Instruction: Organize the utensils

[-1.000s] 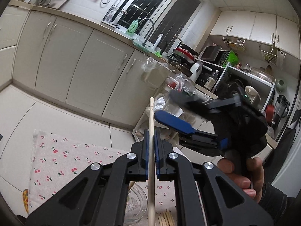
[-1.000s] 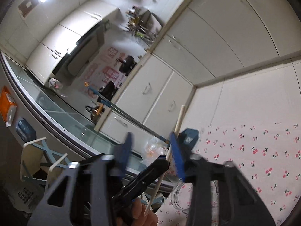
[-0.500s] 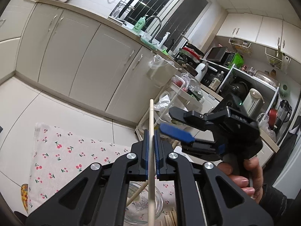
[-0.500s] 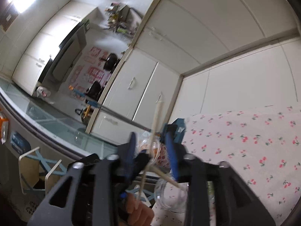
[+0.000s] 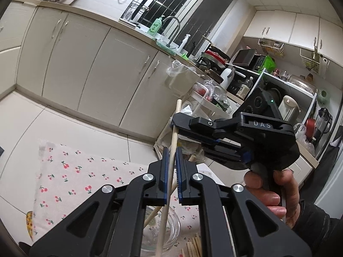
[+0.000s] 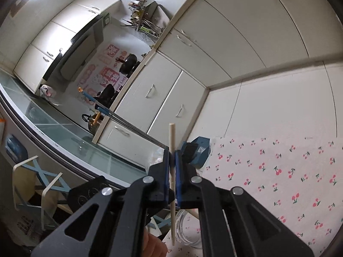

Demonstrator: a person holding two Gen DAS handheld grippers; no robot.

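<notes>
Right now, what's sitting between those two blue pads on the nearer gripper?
A wooden chopstick, clamped upright between the left gripper's pads, in the left wrist view. The right gripper pinches it higher up.

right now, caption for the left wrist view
Both grippers, left and right, clamp one chopstick above a glass bowl.

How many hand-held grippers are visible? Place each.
2. The left hand-held gripper clamps the chopstick low; the right hand-held gripper, higher. None seems hidden.
</notes>
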